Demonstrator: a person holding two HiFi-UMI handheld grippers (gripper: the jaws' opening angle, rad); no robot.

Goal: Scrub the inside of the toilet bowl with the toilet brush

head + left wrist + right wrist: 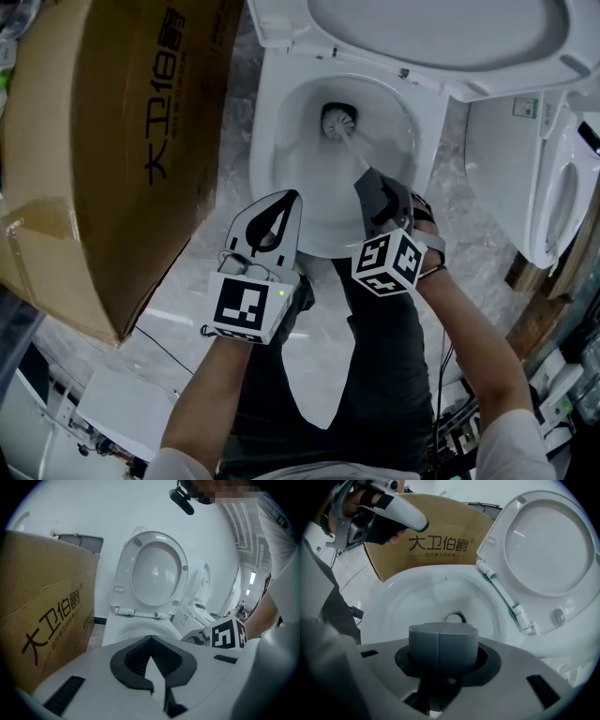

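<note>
Jaws of your right gripper (pixel 371 187) pinch the grey, round-topped plastic handle of the toilet brush (pixel 443 646). Its white bristle head (pixel 338 120) sits at the drain in the bottom of the white ceramic toilet bowl (pixel 265 150). Your left gripper (pixel 279 208) hangs near the front rim, jaws pressed together on nothing. Scrubbing looks under way at the bottom. The side walls and under-rim probably remain, though no dirt shows either way.
</note>
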